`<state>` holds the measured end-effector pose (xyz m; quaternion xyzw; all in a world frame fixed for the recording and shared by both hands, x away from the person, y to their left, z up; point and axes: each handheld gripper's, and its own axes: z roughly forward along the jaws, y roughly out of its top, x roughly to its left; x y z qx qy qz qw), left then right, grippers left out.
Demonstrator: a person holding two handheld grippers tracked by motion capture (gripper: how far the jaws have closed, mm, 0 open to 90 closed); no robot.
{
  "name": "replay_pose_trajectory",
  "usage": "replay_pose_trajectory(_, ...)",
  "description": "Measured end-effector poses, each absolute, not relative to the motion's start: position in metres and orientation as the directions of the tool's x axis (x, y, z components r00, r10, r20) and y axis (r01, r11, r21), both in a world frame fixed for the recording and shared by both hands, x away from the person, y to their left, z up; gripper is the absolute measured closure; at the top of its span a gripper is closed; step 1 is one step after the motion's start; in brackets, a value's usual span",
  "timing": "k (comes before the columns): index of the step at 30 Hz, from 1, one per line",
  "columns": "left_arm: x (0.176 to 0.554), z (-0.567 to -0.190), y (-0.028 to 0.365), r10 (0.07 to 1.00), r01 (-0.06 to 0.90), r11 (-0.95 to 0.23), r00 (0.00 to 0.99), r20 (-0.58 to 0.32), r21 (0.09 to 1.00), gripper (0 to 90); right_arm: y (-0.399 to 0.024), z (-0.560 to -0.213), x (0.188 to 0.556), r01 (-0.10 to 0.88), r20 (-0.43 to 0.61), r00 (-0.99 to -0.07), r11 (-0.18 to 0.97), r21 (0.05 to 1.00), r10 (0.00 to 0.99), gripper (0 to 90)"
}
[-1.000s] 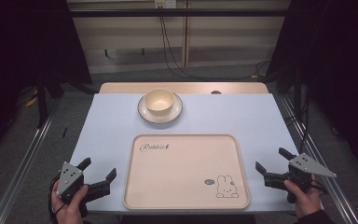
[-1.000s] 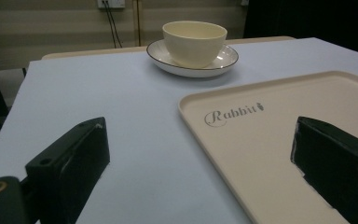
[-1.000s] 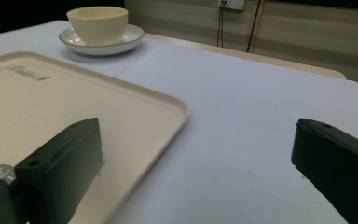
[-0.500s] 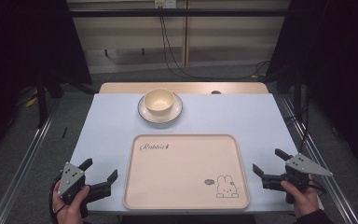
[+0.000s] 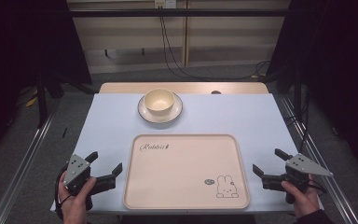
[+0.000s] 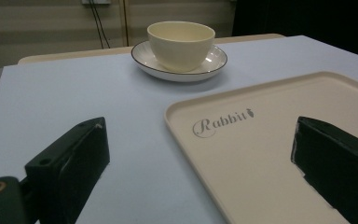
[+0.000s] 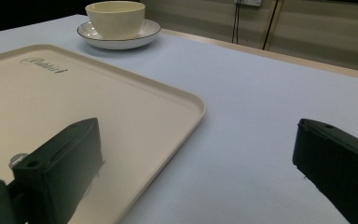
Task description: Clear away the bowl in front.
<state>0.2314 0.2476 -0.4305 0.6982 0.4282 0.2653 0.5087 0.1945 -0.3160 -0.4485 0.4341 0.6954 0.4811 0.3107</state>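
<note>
Pale table: tray long axis crosswise, seemingly empty; left tool and right tool gape.

A cream bowl sits on a saucer at the far middle of the pale blue worktop.

One cream tray lies at the lower centre of the high view. One bowl sits on one saucer at the upper centre. Two grippers appear, one at the lower left, one at the lower right.
</note>
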Motion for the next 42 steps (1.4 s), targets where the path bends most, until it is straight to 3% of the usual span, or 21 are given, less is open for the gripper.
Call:
replay_pose_trajectory(27, 0.303, -0.399, 0.217, 0.793, 0.313, -0.119, 0.601, -0.099, 0.942, 5.4, -0.318, -0.449, 0.191, 0.303, -0.012, -0.439, 0.161, 0.939, 0.898, 0.7)
replay_pose_trajectory(42, 0.358, -0.394, 0.198, 0.803, 0.361, -0.164, 0.589, -0.088, 0.918, 8.0, -0.318, -0.449, 0.191, 0.305, -0.013, -0.445, 0.165, 0.938, 0.895, 0.8)
